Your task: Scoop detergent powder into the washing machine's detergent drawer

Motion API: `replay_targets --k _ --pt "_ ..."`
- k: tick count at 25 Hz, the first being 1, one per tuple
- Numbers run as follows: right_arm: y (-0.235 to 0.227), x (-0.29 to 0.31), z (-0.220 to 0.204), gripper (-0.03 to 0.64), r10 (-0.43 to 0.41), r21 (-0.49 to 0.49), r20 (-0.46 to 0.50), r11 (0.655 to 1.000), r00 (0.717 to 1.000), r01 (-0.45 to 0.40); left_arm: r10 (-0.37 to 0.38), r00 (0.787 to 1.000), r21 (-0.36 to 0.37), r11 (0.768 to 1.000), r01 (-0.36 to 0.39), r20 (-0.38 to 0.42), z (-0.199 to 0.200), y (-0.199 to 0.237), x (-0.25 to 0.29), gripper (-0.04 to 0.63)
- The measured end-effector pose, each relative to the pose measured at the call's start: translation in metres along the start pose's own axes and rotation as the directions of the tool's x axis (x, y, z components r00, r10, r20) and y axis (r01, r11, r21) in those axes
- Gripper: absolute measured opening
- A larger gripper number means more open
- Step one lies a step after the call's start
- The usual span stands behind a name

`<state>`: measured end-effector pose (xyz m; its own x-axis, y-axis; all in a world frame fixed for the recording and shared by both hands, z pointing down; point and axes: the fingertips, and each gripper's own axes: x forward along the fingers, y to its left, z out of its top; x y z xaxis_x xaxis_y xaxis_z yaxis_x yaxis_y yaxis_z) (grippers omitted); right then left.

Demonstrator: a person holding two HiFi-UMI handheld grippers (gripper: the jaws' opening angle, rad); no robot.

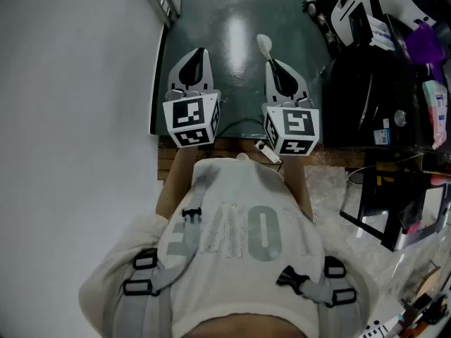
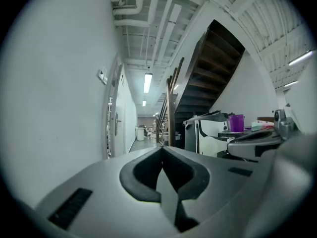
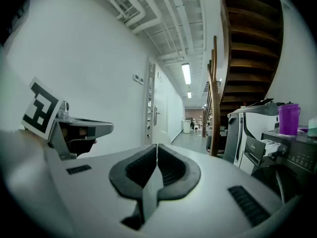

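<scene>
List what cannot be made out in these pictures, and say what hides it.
- Spoon bowl: in the head view, too small to tell whether it holds powder.
- Spoon handle: in the head view, hidden inside the shut right gripper.
- Detergent drawer: in no view. The dark machine shows only its top in the head view.
- Purple container: in the right gripper view, its wall hides the contents.

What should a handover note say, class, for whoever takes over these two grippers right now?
Left gripper: shut, empty.
Right gripper: shut on a white spoon, bowl pointing forward; whether it carries powder cannot be told.
Both are held out over the floor, facing a corridor. A dark machine stands to the right; no drawer or powder box can be made out.
Done: spoon picked up. Left: apparently scooping and filling.
</scene>
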<state>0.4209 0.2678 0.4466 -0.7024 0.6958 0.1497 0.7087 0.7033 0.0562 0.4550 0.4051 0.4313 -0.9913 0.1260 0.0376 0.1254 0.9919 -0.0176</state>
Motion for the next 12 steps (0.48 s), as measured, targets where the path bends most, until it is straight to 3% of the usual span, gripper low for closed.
replay_targets --k 12 --pt "-0.018 -0.004 0.000 0.009 -0.016 0.026 0.020 1.000 1.000 0.015 0.017 1.000 0.005 1.000 -0.017 -0.005 -0.003 -0.007 0.006 0.020"
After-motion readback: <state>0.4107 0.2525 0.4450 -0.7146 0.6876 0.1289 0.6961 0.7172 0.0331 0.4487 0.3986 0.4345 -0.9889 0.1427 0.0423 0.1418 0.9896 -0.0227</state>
